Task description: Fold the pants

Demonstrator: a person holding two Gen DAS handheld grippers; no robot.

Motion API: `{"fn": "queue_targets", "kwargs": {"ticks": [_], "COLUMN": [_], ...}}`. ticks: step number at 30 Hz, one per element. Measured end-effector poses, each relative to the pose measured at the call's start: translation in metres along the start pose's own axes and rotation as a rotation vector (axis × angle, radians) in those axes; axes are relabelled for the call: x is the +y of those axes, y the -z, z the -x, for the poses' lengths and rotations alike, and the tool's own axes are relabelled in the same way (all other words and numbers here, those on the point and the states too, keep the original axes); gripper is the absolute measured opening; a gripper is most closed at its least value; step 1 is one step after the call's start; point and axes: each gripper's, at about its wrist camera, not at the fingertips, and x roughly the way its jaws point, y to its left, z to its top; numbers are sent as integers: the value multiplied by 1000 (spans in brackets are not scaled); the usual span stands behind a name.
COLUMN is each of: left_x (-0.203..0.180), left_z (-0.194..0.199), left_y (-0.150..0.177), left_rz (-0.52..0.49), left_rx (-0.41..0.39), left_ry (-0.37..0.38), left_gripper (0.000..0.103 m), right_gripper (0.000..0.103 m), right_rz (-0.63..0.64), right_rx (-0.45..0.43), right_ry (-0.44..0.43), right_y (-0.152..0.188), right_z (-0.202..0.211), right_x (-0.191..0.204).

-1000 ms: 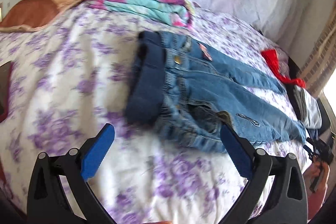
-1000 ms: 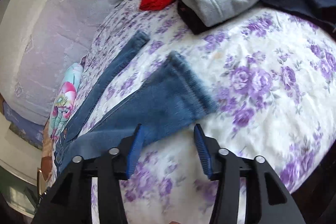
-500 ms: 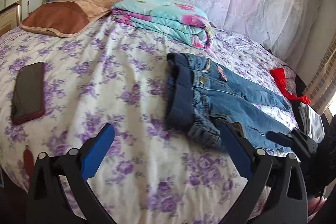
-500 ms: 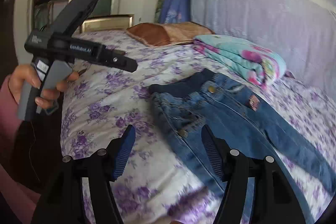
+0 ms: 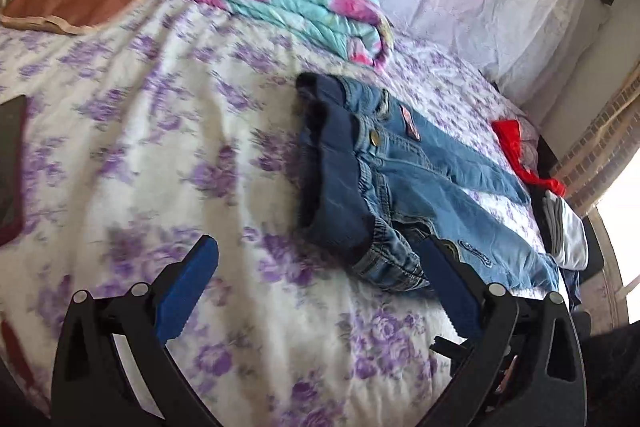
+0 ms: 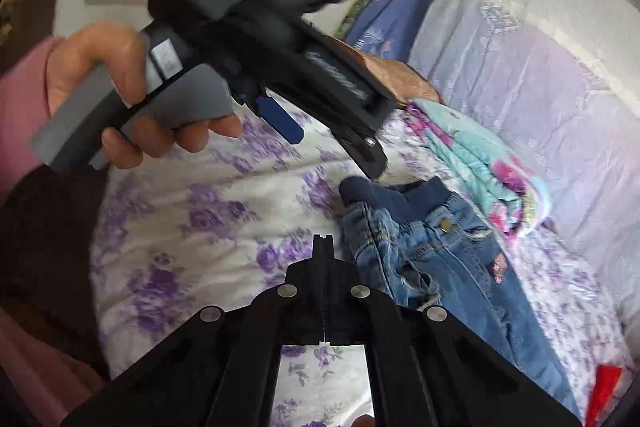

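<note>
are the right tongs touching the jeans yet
Apart. The right wrist view shows the right tongs shut on nothing, with floral bedsheet visible between their tip and the jeans.

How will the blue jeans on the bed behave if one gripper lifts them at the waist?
The jeans will probably sag and hang, since the cloth already bunches and wrinkles at the waist. The legs would likely trail behind, because they lie long across the bed. The small size suggests they are light.

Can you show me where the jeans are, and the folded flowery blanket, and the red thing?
jeans (image 5: 420,167): left wrist view, on the upper front, below the button.
blanket (image 5: 288,3): left wrist view, on its turquoise top.
red thing (image 5: 510,135): left wrist view, on its upper part near the bed's far edge.
</note>
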Motion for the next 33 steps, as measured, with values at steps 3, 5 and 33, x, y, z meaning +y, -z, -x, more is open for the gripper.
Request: {"fn": "queue_targets", "kwargs": {"ticks": [3, 5, 33], "left_x": [-7, -11, 9], "left_z": [-26, -43, -29], "left_y": [1, 4, 26], "left_rz": [-1, -2, 129], "left_rx": [81, 134, 128], "left_ry": [49, 81, 122], "left_gripper": [98, 98, 35], "right_gripper": [28, 63, 59], "right_rz": [-145, -226, -130], "right_rx": [3, 29, 259], "right_ry": [35, 110, 127], "right_y": [18, 37, 104], "right_z": [19, 39, 30], "right_x": [-25, -44, -70]}}
